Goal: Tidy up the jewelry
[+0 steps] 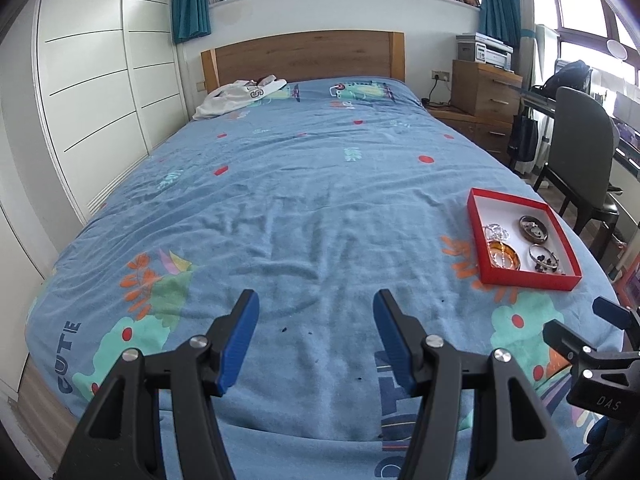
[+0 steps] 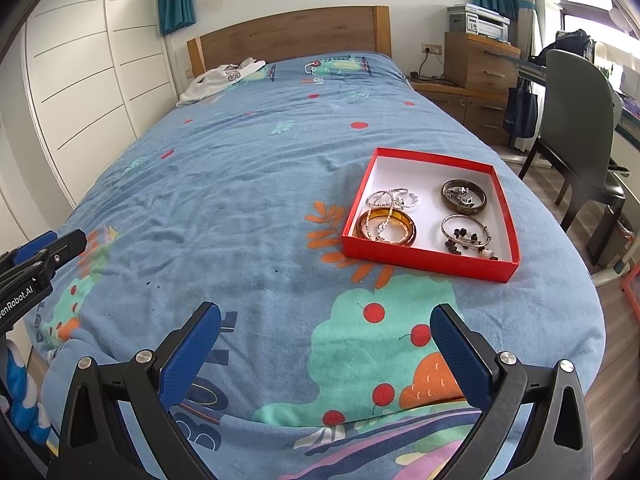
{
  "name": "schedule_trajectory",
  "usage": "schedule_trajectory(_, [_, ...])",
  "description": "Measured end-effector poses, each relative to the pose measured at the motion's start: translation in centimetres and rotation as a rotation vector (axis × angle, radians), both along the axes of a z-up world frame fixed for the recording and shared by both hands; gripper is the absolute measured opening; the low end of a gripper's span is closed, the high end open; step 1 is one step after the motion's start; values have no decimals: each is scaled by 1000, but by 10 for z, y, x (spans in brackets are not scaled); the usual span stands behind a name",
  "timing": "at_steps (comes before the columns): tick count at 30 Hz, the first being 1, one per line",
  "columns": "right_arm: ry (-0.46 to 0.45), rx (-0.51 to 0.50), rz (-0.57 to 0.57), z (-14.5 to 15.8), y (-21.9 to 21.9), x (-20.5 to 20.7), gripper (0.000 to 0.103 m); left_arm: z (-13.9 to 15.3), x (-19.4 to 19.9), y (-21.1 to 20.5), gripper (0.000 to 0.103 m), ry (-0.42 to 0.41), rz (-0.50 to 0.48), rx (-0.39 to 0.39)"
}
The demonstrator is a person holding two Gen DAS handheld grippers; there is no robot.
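Note:
A shallow red box (image 2: 424, 259) (image 1: 526, 282) with a white inside lies on the blue bedspread, toward the bed's right side. In it are amber bangles (image 2: 386, 227) with a silver chain over them, thin silver rings (image 2: 394, 198), a dark brown bangle (image 2: 464, 196) holding silver pieces, and a silver bangle with dark beads (image 2: 466, 234). My right gripper (image 2: 326, 318) is open over the near end of the bed, short of the box, nothing between its fingers. My left gripper (image 1: 316, 300) is open over bare bedspread, left of the box.
A white garment (image 1: 236, 96) lies by the wooden headboard (image 1: 304, 56). White wardrobe doors (image 1: 92, 92) line the left side. A grey chair (image 1: 580, 152), wooden drawers (image 1: 484, 88) and a printer (image 1: 484, 50) stand to the right of the bed.

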State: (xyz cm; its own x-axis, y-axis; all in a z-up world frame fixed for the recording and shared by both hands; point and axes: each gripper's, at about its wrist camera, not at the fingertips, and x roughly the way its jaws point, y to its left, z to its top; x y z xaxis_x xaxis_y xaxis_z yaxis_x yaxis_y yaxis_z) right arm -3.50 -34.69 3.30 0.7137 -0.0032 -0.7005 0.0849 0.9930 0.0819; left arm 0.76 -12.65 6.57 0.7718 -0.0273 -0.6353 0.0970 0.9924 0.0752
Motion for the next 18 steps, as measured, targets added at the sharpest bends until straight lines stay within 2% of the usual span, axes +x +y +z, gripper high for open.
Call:
schedule_trajectory(8, [-4, -9, 2, 0, 2, 0, 102, -9, 4, 4, 58, 45, -1, -20])
schedule_trajectory(18, [-6, -11, 2, 0, 2, 0, 102, -12, 4, 5, 58, 57, -1, -22])
